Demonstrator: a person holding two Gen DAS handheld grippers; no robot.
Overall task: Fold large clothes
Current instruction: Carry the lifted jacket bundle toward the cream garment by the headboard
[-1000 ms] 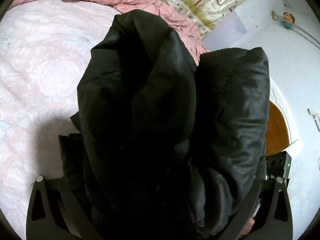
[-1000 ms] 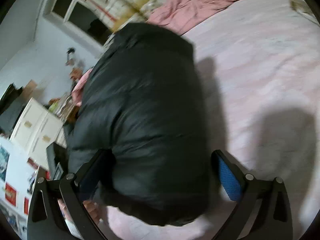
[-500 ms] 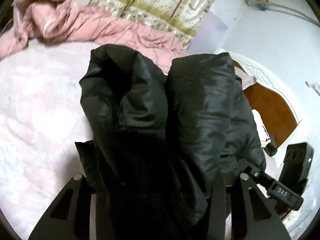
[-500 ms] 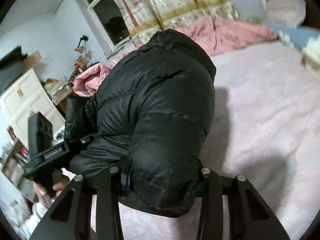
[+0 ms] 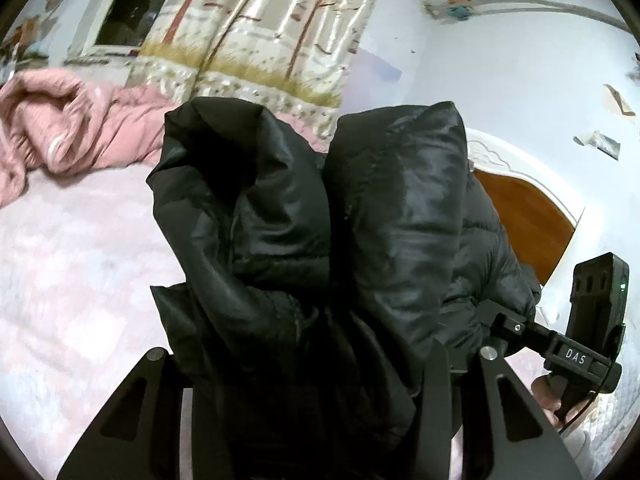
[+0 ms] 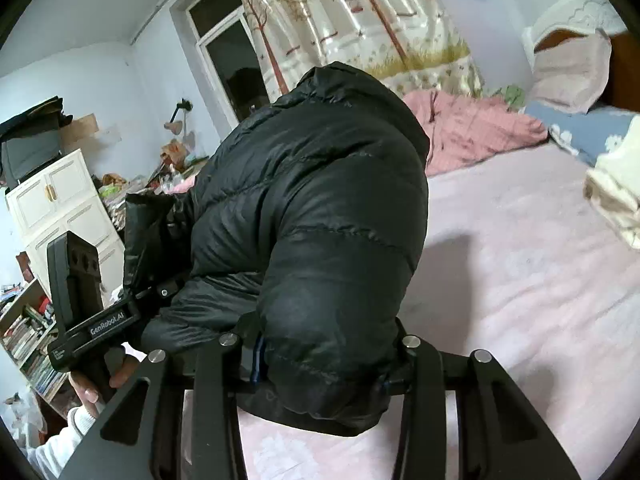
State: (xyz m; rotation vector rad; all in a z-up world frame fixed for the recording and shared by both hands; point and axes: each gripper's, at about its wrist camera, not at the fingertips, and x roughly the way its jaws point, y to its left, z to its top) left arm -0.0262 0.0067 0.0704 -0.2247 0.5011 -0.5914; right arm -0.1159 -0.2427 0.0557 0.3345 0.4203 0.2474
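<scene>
A bulky black puffer jacket (image 5: 360, 220) fills the middle of both views, bunched into thick folds and held up over the pink bed sheet (image 5: 72, 272). My left gripper (image 5: 316, 360) is shut on one end of the bundle, its fingers pressed into the padding. My right gripper (image 6: 324, 356) is shut on the other end of the jacket (image 6: 320, 208), which bulges up over its fingers. The right gripper's housing (image 5: 576, 352) shows at the right of the left wrist view. The left gripper's housing (image 6: 80, 300), gripped by a hand (image 6: 92, 384), shows at the left of the right wrist view.
A crumpled pink quilt (image 5: 68, 132) lies along the far side of the bed below a tree-print curtain (image 5: 260, 32). A wooden headboard (image 5: 532, 224) and pillows (image 6: 572, 68) stand at the bed's head. A white cabinet (image 6: 56, 208) and cluttered shelves (image 6: 28, 332) stand beside the bed.
Both grippers went from wide open around the jacket to shut on it. They then rose and rolled with the bundle, so more wall and curtain show now.
</scene>
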